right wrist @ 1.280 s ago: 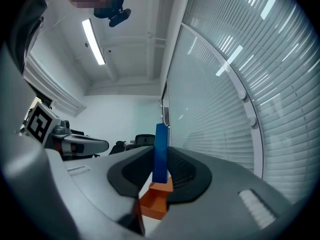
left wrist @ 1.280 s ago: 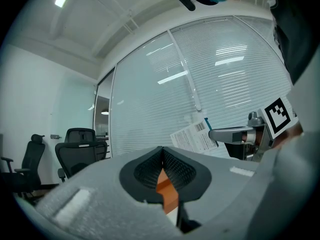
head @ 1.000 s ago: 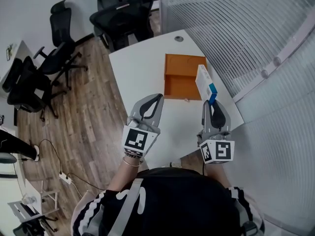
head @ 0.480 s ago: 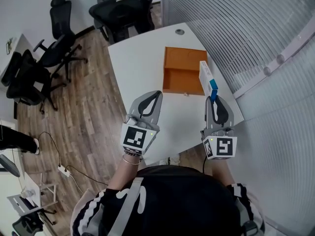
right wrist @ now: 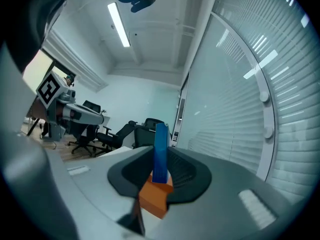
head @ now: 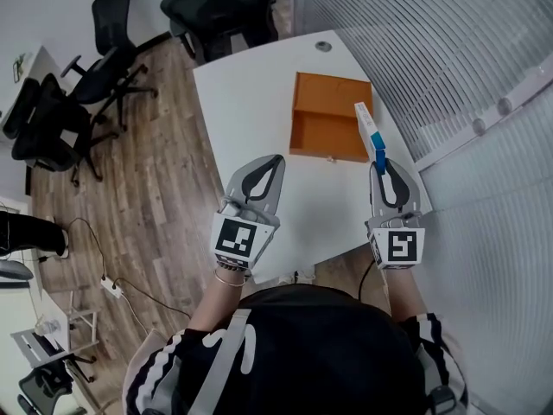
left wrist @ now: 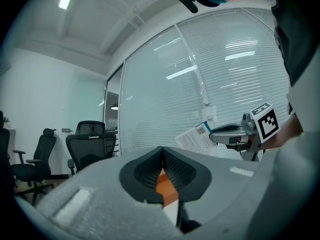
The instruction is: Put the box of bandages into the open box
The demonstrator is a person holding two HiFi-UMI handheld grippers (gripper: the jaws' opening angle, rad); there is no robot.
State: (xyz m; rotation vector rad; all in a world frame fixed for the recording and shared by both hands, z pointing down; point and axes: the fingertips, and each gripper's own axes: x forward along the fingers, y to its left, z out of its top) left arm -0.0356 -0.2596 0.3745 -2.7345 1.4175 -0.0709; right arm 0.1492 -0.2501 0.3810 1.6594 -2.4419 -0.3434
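Right gripper [head: 378, 166] clenched on the box of bandages [head: 369, 136]: pads pinch its near end, and the white-and-blue carton sticks out forward, standing on its narrow edge. Right gripper view confirms it, with the carton's blue edge [right wrist: 160, 153] upright between the 2 jaws and the orange box [right wrist: 154, 197] showing below and beyond it. In the head view the bandage box lies across the right rim of the open orange box [head: 327, 126], held up in the air, not yet inside it; whether it touches the rim cannot be told. The orange box sits open on the white table [head: 246, 115], toward the table's far right side. Left gripper [head: 273, 162] hovers over the table's near part, well apart from the orange box; its jaws are closed tip to tip with nothing between them, only a sliver of orange showing through the gap behind the tips [left wrist: 162, 181]. From the left gripper view the other gripper [left wrist: 234, 132] appears off to the side with the carton [left wrist: 196, 138] in it. Black office chairs [head: 216, 7] stand past the table on wooden floor [head: 151, 201]; a slatted glass wall [head: 432, 59] runs along the right.
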